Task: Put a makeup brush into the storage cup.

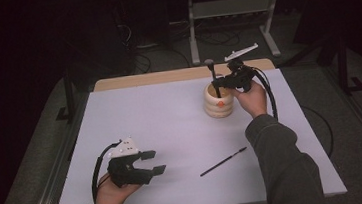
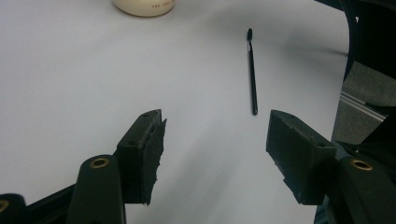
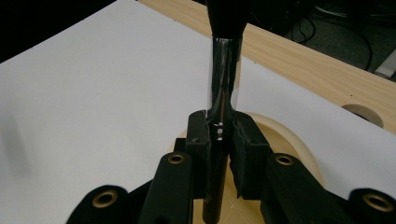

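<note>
A person seated at the near side of a white table [image 1: 170, 118] works with two handheld grippers. The right gripper [image 1: 216, 82], at the far right of the table, clamps the shaft of a black makeup brush [image 1: 211, 71] and holds it upright over the mouth of a cream ribbed holder [image 1: 218, 104]; the brush's dark head points up. In the right gripper view the jaws press from both sides on the brush [image 3: 223, 84] where its shiny metal ferrule meets the handle, and the handle's lower end hangs over the holder's rim [image 3: 299, 144]. Whether that end touches the inside of the holder cannot be told.

The left gripper [image 1: 155, 162] rests at the near left of the table in the person's left hand [image 1: 112, 194], its jaws spread wide with nothing between them. In the left gripper view the white surface lies bare between the two dark pads [image 2: 149, 149].

A second, thinner black brush [image 1: 223, 161] lies flat on the table at near centre-right, well apart from both grippers and the holder. A strip of bare wood [image 1: 166, 76] shows along the table's far edge.
</note>
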Motion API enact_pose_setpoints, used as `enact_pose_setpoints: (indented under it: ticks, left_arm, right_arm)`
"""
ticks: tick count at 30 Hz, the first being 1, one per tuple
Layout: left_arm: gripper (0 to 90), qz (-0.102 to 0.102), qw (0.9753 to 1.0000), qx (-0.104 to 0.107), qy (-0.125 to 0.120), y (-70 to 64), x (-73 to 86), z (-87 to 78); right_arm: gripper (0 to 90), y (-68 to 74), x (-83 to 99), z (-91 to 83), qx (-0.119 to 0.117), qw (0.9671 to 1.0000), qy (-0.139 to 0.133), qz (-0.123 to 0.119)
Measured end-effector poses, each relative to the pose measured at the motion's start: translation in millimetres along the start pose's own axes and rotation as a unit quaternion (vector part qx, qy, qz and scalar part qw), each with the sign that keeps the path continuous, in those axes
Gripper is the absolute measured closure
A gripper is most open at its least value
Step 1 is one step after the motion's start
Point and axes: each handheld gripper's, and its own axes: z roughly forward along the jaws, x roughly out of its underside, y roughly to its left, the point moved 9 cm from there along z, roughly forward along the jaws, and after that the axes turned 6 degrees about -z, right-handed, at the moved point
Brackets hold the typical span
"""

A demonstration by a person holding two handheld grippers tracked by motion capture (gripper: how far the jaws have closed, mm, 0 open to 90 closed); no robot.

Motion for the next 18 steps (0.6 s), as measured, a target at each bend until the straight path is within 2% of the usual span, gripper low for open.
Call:
enact_pose_setpoints:
  ticks: [5, 8, 10, 13, 18]
  left_arm:
    - [36.1, 0.000, 1.0000, 0.001, -0.002, 0.2, -0.6, -1.1]
    - [36.0, 0.002, 1.0000, 0.002, -0.002, -0.3, -1.1, -1.5]
    - [36.0, 0.003, 1.0000, 0.002, -0.003, -0.7, -1.6, -1.7]
    - [35.7, 0.001, 1.0000, 0.001, -0.003, -0.2, -1.6, -1.9]
    - [35.5, 0.001, 1.0000, 0.001, -0.002, -0.3, -1.6, -1.6]
  right_arm:
    - [77.0, -2.1, 1.5, 1.5, 0.003, 1.0000, -0.001, -0.005]
    - [76.1, -1.4, 4.3, 2.7, 0.006, 1.0000, 0.007, -0.001]
    - [70.0, -3.5, 6.3, 3.7, 0.013, 0.9998, 0.009, -0.010]
    - [65.7, -3.8, 8.3, 1.1, 0.019, 0.9998, 0.010, -0.003]
    - [64.1, -2.2, 11.3, -3.8, 0.026, 0.9994, 0.016, -0.015]
